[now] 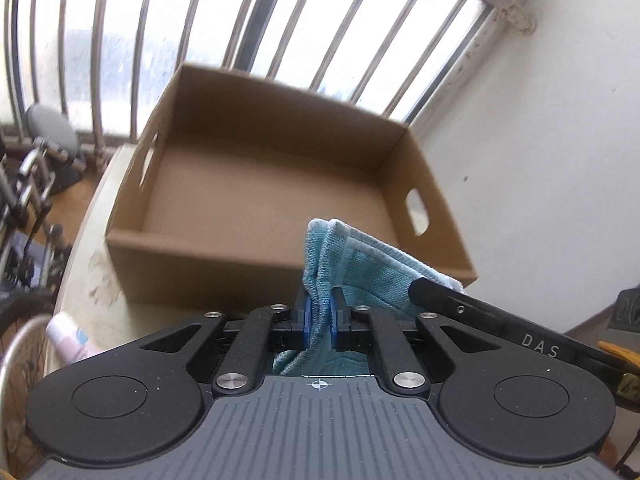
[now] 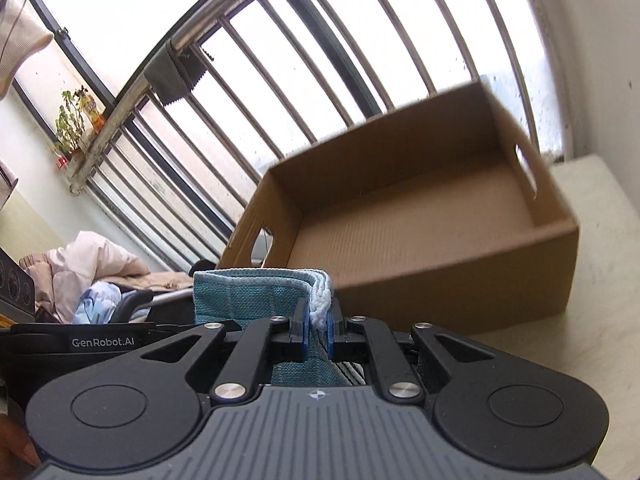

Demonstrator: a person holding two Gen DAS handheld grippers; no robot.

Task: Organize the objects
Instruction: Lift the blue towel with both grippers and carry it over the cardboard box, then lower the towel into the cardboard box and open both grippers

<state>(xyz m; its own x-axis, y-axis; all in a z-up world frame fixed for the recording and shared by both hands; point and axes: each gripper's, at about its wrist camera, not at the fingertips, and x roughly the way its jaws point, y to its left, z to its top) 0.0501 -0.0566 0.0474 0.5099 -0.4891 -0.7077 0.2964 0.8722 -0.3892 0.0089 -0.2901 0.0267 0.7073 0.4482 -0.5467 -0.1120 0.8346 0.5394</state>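
Note:
A folded light-blue cloth [image 1: 352,268] is held between both grippers, in the air in front of an open brown cardboard box [image 1: 260,184]. My left gripper [image 1: 320,312] is shut on one end of the cloth. My right gripper [image 2: 318,320] is shut on the other end of the cloth [image 2: 248,296], at its white-edged fold. The box [image 2: 420,232] has cut-out handles in its side walls and its inside looks empty. It stands on a pale table [image 2: 580,320]. The other gripper's black body shows at the right in the left wrist view [image 1: 500,320].
A pink and white bottle [image 1: 70,338] lies on the pale table [image 1: 88,280] at the left. A barred window [image 1: 280,20] runs behind the box, a white wall [image 1: 540,160] to its right. A bicycle [image 1: 24,220] stands left of the table. Clothes [image 2: 92,268] lie piled at the left.

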